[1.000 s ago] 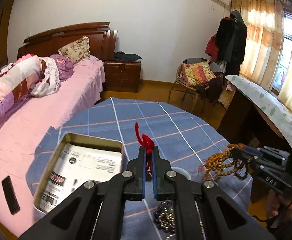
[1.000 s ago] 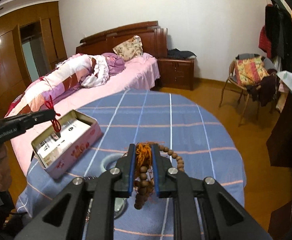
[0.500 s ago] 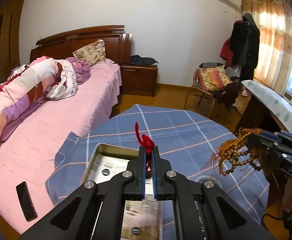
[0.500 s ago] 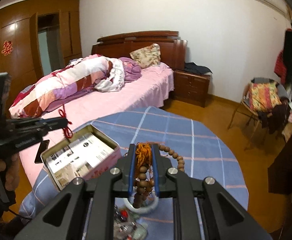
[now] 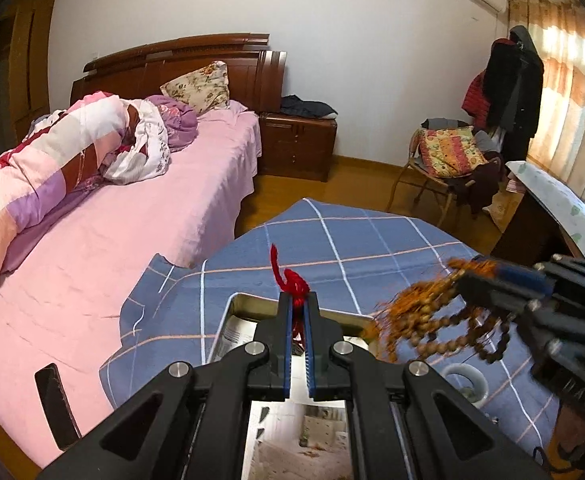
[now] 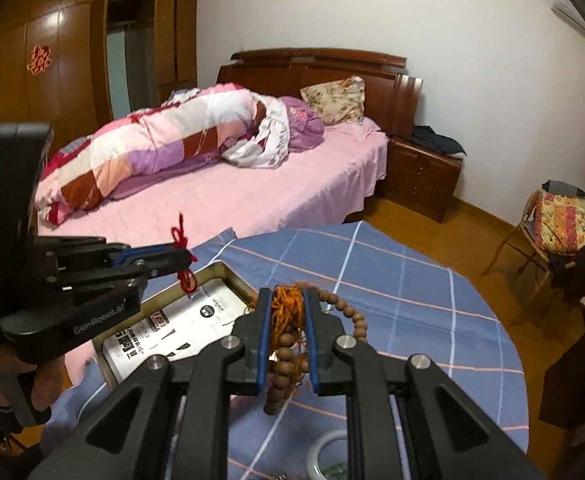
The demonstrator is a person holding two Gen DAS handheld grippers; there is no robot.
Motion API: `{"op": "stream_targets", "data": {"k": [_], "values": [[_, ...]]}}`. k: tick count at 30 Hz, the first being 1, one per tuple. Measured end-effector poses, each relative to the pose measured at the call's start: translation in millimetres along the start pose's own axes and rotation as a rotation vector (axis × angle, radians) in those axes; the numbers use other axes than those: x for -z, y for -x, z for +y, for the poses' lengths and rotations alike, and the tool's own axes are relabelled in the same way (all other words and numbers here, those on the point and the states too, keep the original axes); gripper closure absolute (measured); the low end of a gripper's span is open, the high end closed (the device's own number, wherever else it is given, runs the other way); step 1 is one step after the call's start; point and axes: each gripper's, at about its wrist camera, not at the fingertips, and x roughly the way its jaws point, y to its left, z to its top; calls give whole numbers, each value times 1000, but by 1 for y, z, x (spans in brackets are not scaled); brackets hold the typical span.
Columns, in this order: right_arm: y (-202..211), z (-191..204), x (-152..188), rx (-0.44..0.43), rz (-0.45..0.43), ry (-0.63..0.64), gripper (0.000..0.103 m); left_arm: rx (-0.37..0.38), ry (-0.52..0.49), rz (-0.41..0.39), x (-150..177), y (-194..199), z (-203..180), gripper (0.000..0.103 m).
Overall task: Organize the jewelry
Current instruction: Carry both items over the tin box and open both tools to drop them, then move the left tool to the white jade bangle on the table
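Left tool [image 5: 299, 312]: jaws together, clamped on a red knotted cord [image 5: 292, 280], whose knot and loose end stick out past the fingertips.
Right tool [image 6: 288, 316]: clamped on a wooden bead strand [image 6: 344, 308] with an orange tassel [image 6: 288, 304]; beads loop out at 3 o'clock of the jaws and hang below them.
Tin box [image 6: 212, 276]: open, paper-lined, on the blue checked cloth of the bench [image 5: 372, 240].
Change, left: a second ago the box lay at 9 o'clock of the left tool, off to one side; now its rim [image 5: 248, 300] sits directly under the fingertips, and the red cord hangs over the box interior in the right wrist view.
Change, right: the bead strand has come in from the far 3 o'clock edge of the left wrist view to just beside the box's right rim; its blur suggests it is swinging.
White dish [image 5: 466, 376]: on the bench at 5 o'clock of the box, beneath the beads.
Meaning: both pieces look about to be dropped in; the cord seems placed for release, the beads appear to need a little more travel toward 9 o'clock.
Risk: the dangling strand may snag the rim.
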Motion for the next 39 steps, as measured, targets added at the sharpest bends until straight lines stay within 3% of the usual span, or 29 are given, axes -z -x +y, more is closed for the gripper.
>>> {"op": "stream_targets", "data": {"k": [11,25,26,28,29,30,31,36,39], "values": [[-45,15,6,-22,70,1,86,-19,18,66,5,-34,10,99],[-82,6,18,-30,161,-32,85,-46,43,153,13,-60,22,96],[-83,4,20,-16,160,-39,83,-61,38,156,14,-60,22,92],[-83,3,22,-27,165,-47,66,-76,26,160,15,-58,20,76],[-82,3,22,-36,161,-51,49,-75,27,155,15,-55,19,60],[-78,2,23,-43,151,-55,43,-85,31,147,15,-53,19,43],[-76,2,23,-41,143,-57,43,-105,35,127,15,-49,20,37],[-58,-13,25,-40,120,-94,42,-103,62,103,11,-37,27,34],[-45,-28,31,-33,116,-123,36,-120,86,87,14,-27,31,34]]}}
